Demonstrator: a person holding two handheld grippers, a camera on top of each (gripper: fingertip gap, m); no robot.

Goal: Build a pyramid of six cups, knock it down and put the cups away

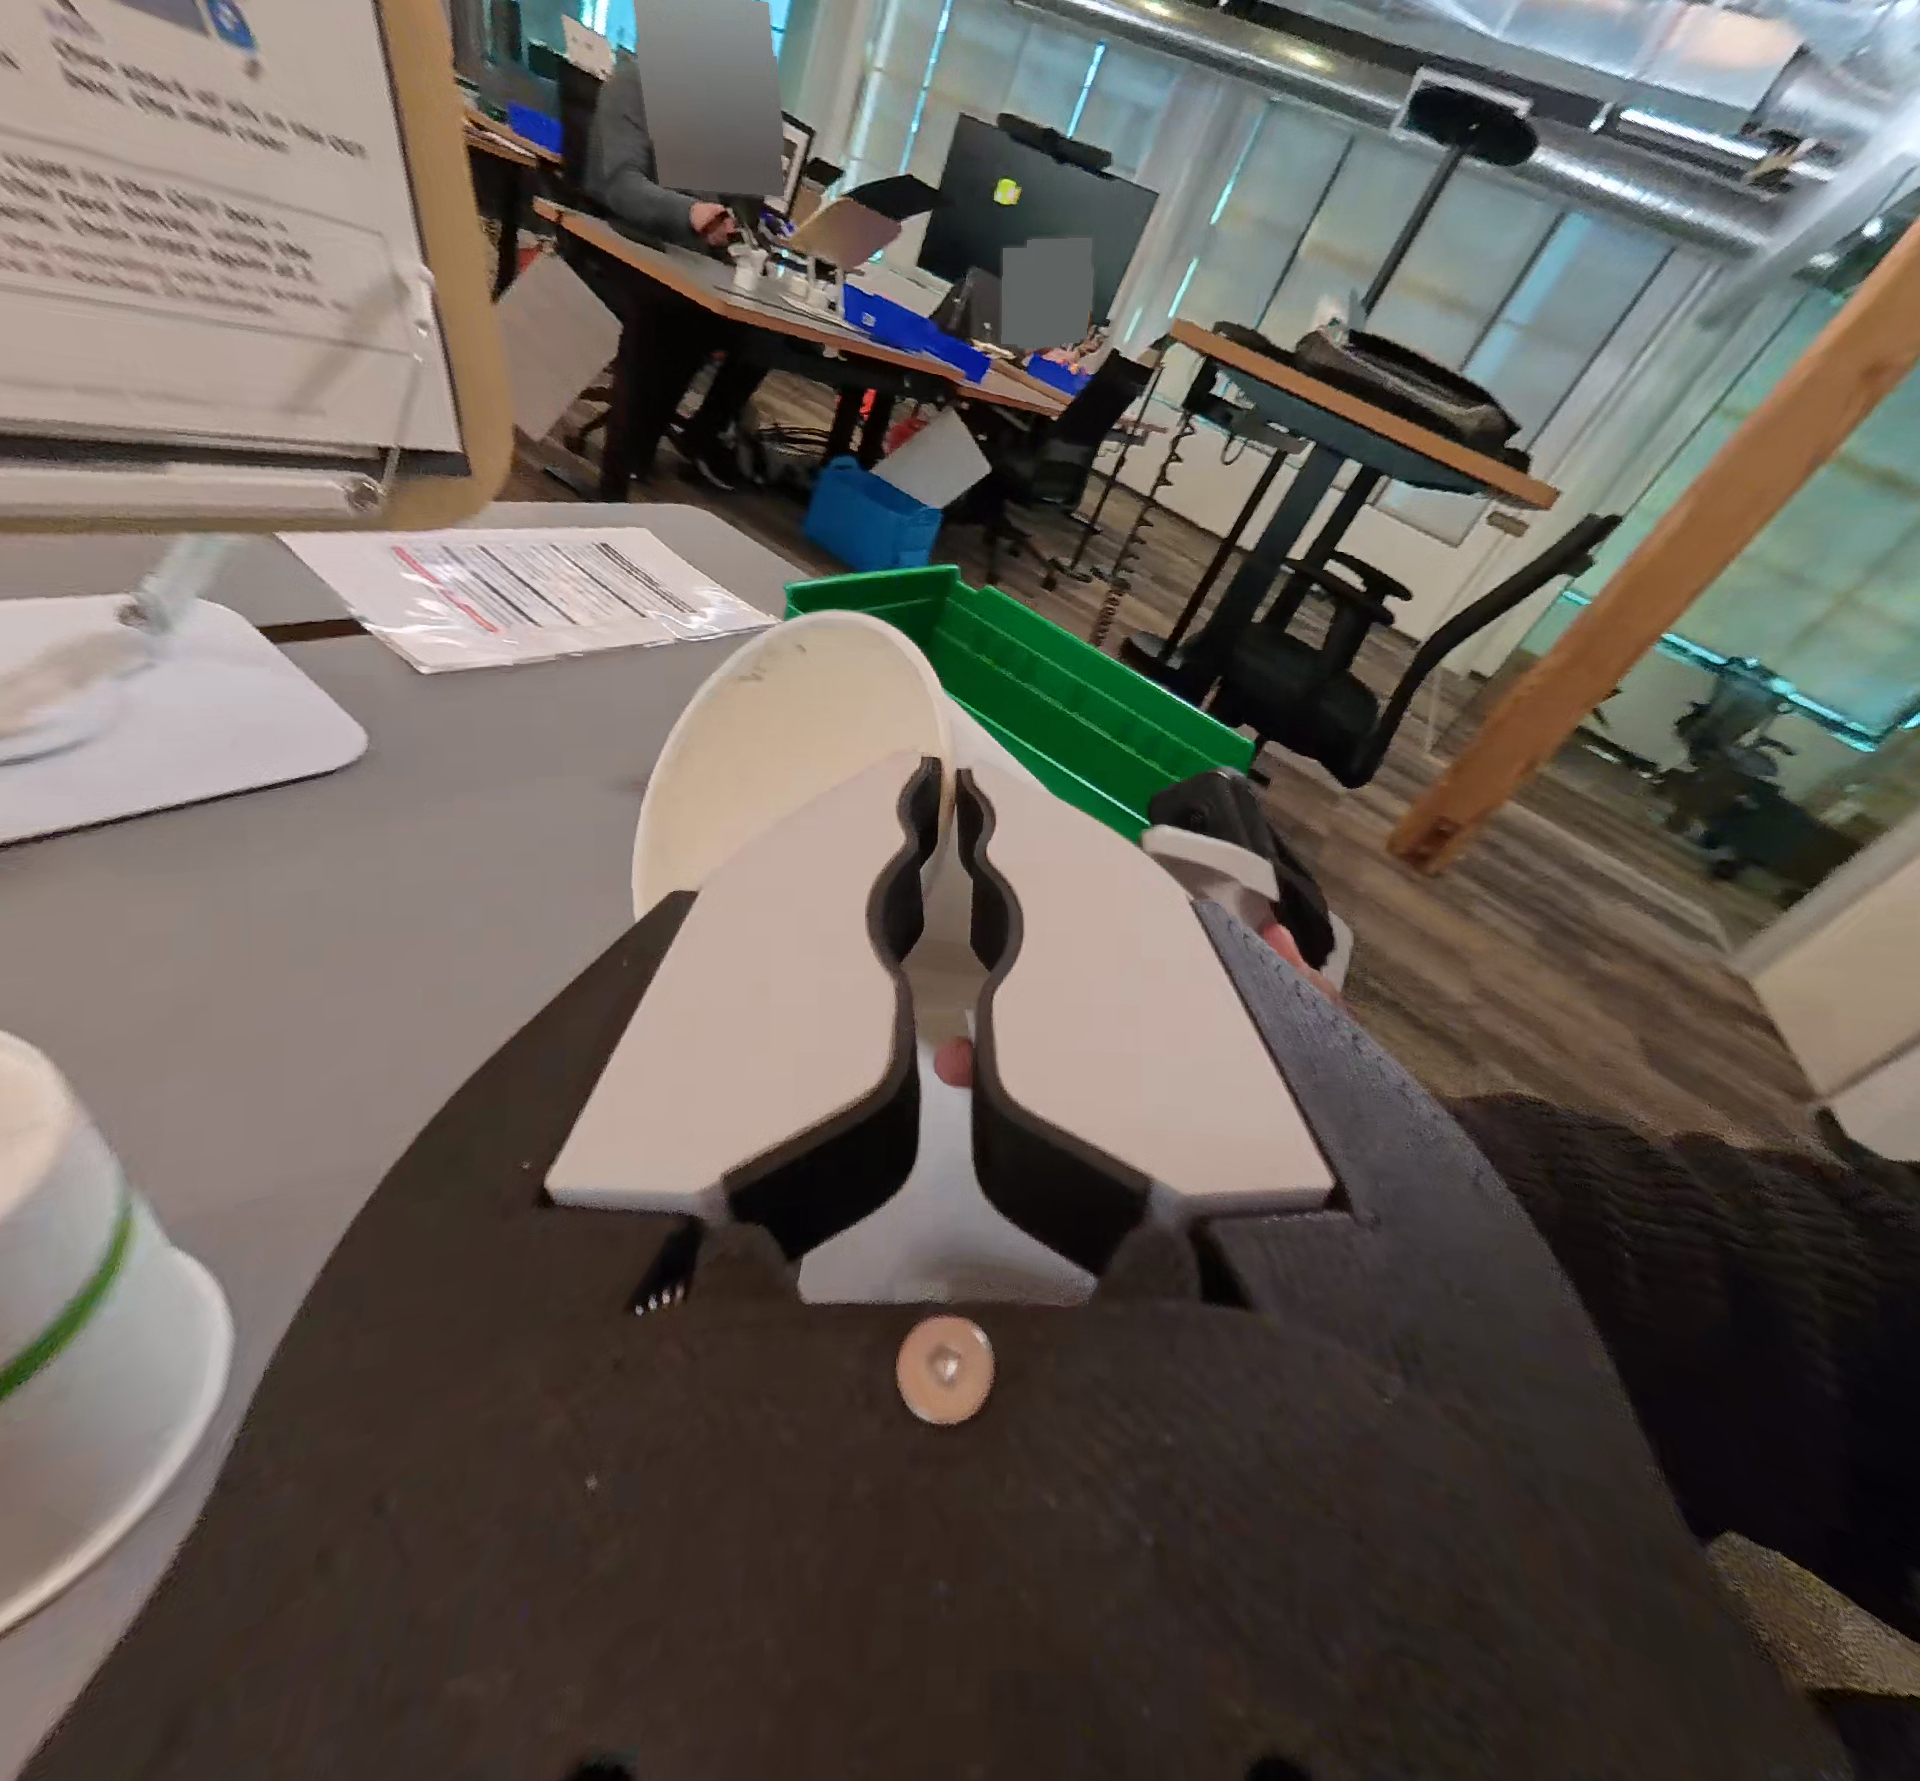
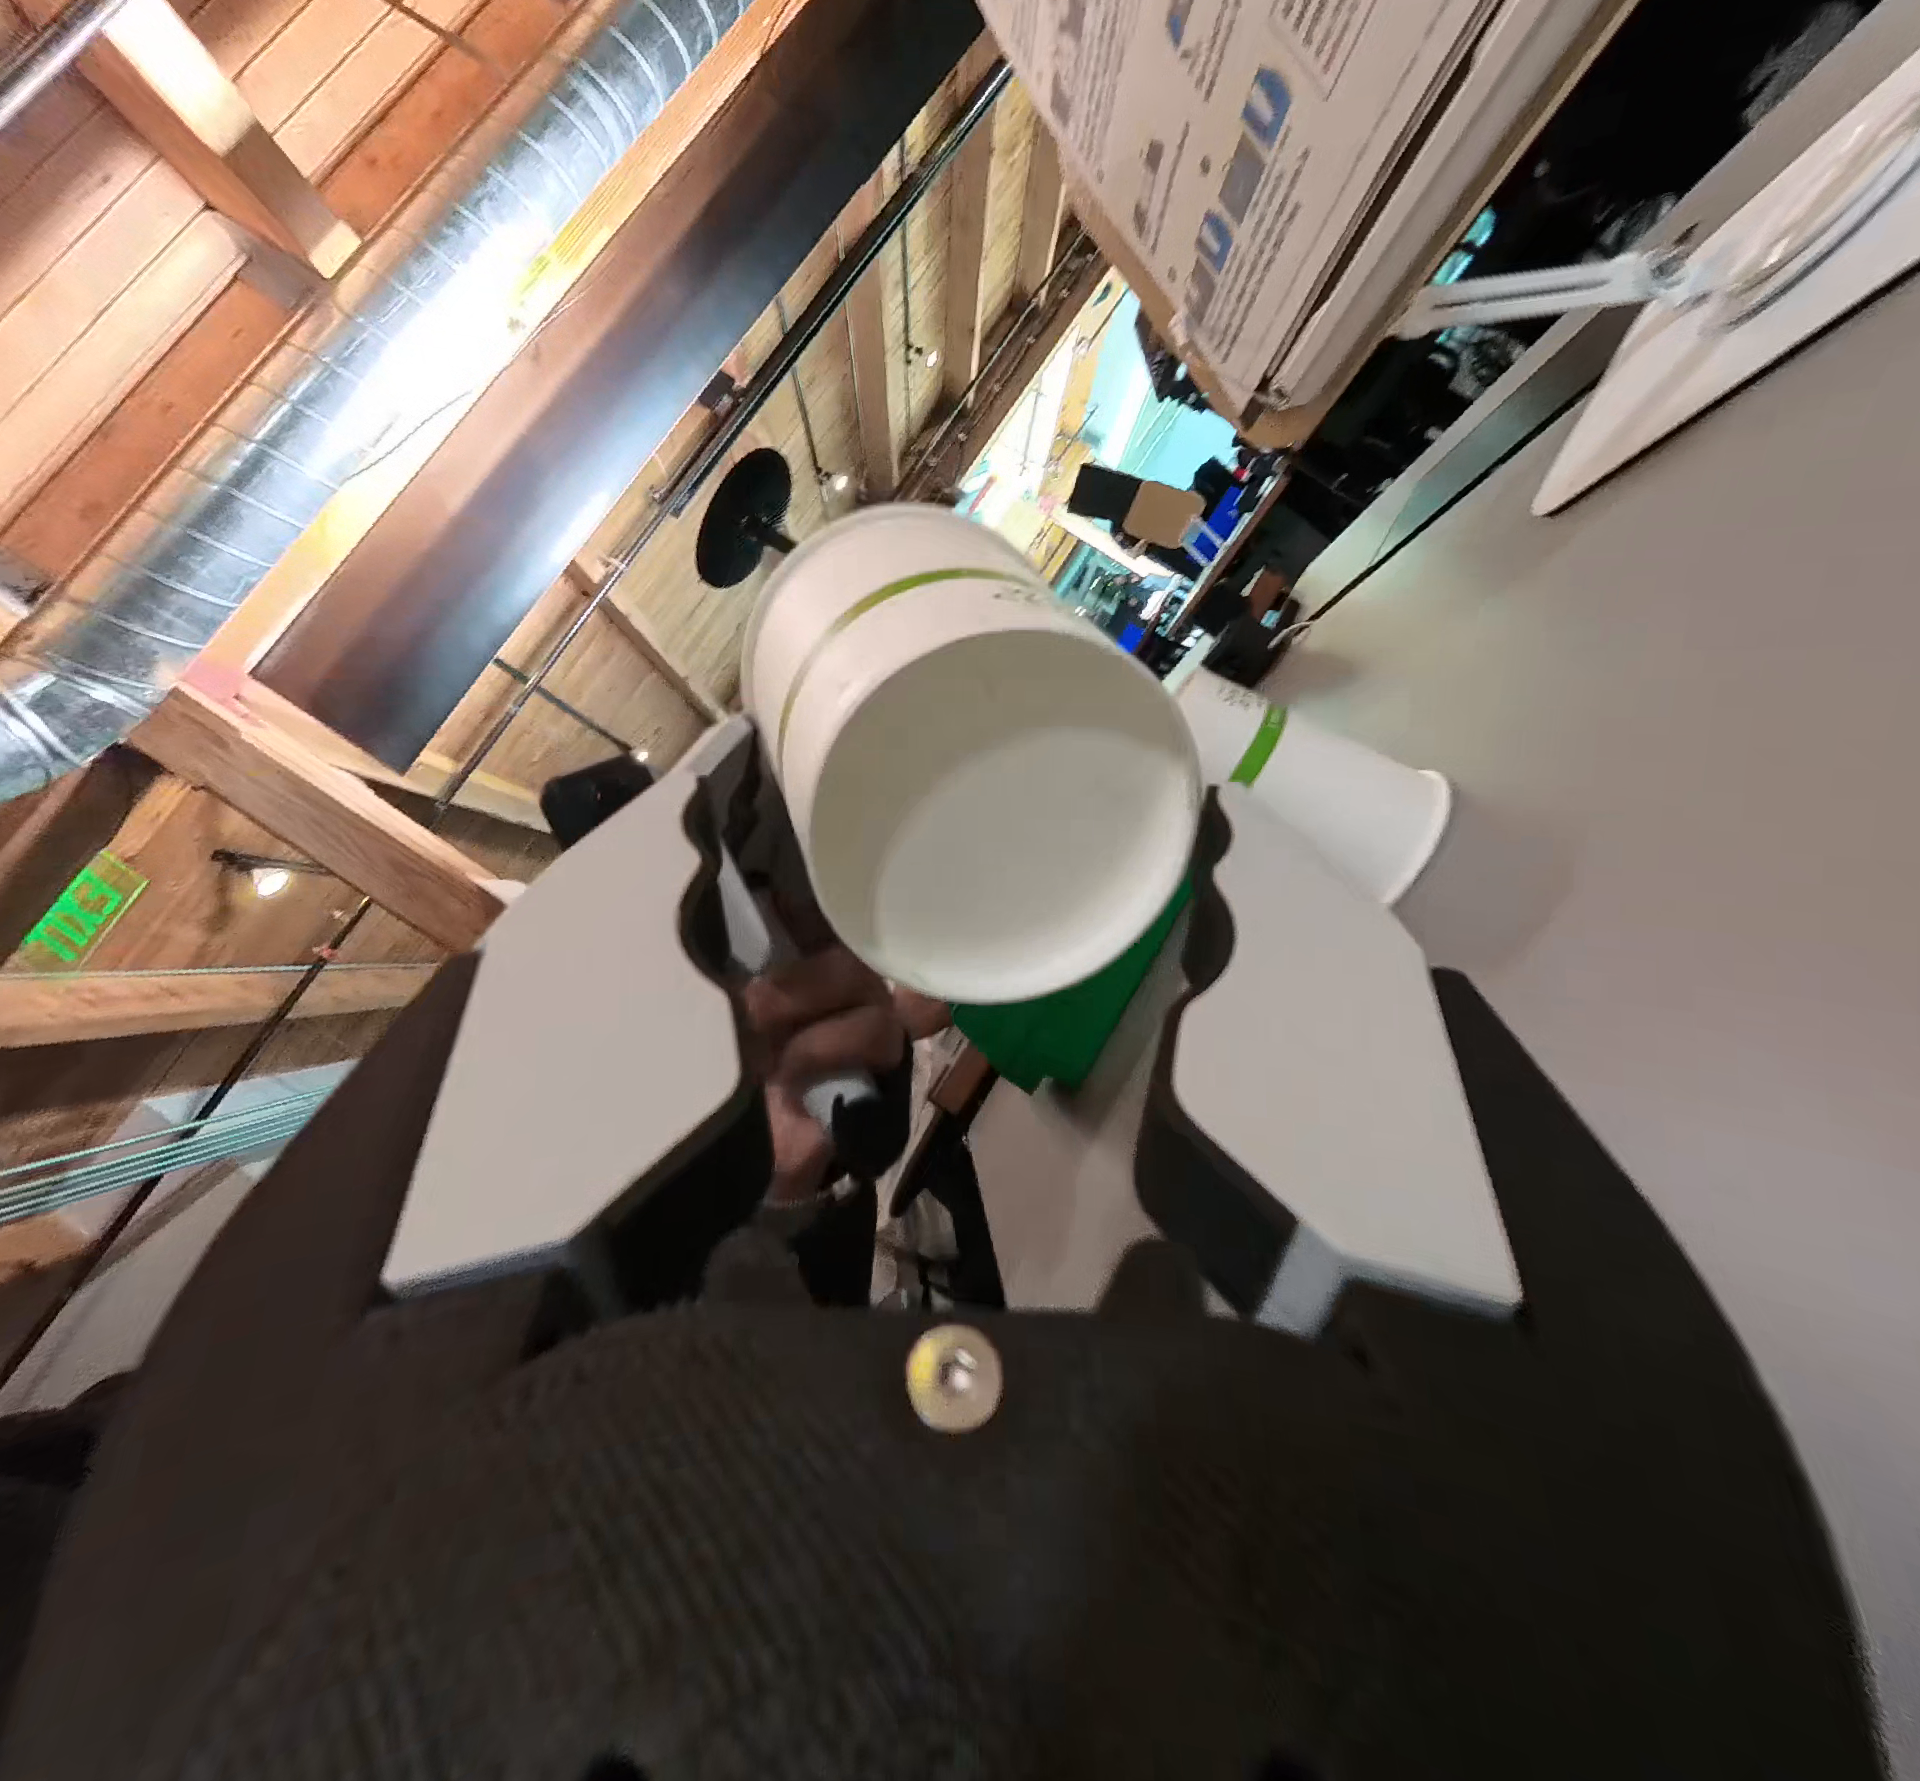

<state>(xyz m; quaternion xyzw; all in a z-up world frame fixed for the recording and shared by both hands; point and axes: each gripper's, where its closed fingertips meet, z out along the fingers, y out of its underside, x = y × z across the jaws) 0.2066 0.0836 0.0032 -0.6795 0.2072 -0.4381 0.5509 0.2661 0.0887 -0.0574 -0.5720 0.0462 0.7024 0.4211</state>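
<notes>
Paper cup (image 1: 769, 755): held on its side over the grey bench's (image 1: 416, 848) far edge, beside green bin (image 1: 1039, 682).
Left gripper (image 1: 940, 784): narrow, pinching the rim.
Right gripper (image 2: 966, 781): straddles the base; clamping unclear.
Handling: thin wall likely needs only a gentle squeeze.

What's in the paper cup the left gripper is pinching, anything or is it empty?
Empty: the left gripper pinches the paper cup by its rim, and its open mouth shows only bare white inside.
</notes>
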